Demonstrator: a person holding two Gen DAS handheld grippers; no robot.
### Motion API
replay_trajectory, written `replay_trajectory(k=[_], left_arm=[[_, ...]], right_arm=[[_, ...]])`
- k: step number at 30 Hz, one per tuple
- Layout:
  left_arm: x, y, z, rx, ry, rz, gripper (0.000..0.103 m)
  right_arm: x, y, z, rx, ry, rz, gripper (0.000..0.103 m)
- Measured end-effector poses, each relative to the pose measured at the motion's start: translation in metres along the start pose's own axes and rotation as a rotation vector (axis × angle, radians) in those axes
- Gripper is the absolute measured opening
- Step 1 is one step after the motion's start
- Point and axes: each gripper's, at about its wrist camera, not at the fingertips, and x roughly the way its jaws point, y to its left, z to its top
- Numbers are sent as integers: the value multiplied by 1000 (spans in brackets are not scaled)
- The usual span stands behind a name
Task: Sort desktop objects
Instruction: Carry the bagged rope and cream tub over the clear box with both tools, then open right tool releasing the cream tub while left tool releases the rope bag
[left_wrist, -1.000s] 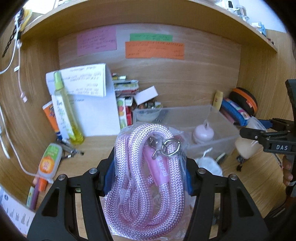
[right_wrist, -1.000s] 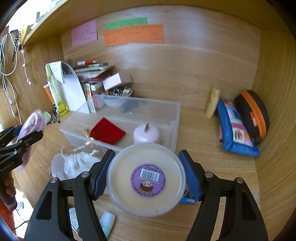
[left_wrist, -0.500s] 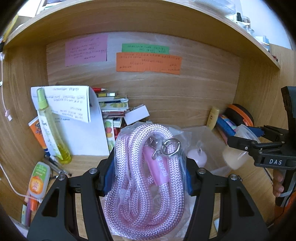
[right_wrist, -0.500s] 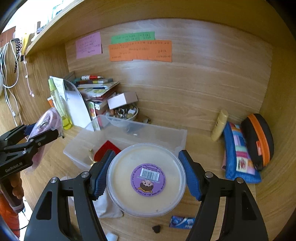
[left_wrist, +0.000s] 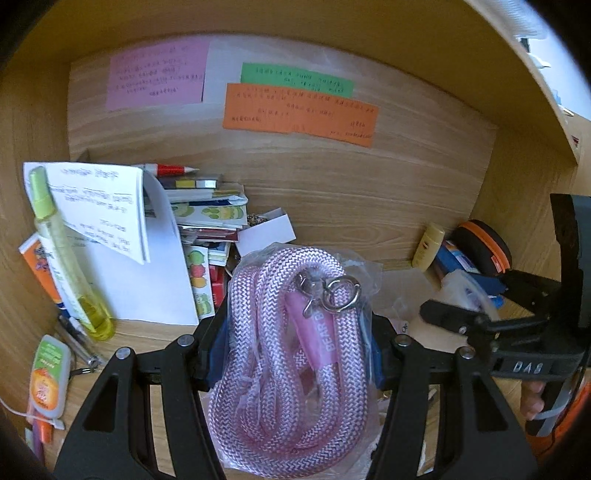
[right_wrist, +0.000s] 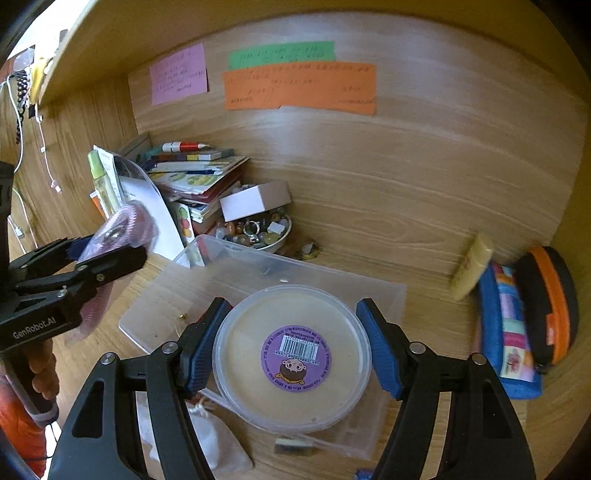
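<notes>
A pink rope in a clear bag was squeezed between the blue pads of the left gripper at the bottom middle of the left wrist view. A round tub with a purple sticker was held tight by the right gripper in the lower middle of the right wrist view — just above a clear plastic box. Colored paper notes were seen on the wooden back wall at the top. A pile of books was seen at the middle left, and a bowl of beads was seen just beyond the box — near the frame's middle.
</notes>
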Motion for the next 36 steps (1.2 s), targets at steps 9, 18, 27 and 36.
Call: replay_trajectory(k=[9, 18, 27, 36], left_arm=[[35, 2, -7, 7, 61, -1, 59], [60, 11, -15, -5, 122, -19, 59], [65, 4, -16, 22, 138, -6, 59], [71, 3, -17, 13, 174, -36, 63]], right_arm=[[36, 12, -4, -23, 64, 25, 67], [49, 17, -11, -66, 57, -14, 53], [51, 21, -11, -104, 59, -50, 56], [47, 19, -9, -125, 45, -86, 71]])
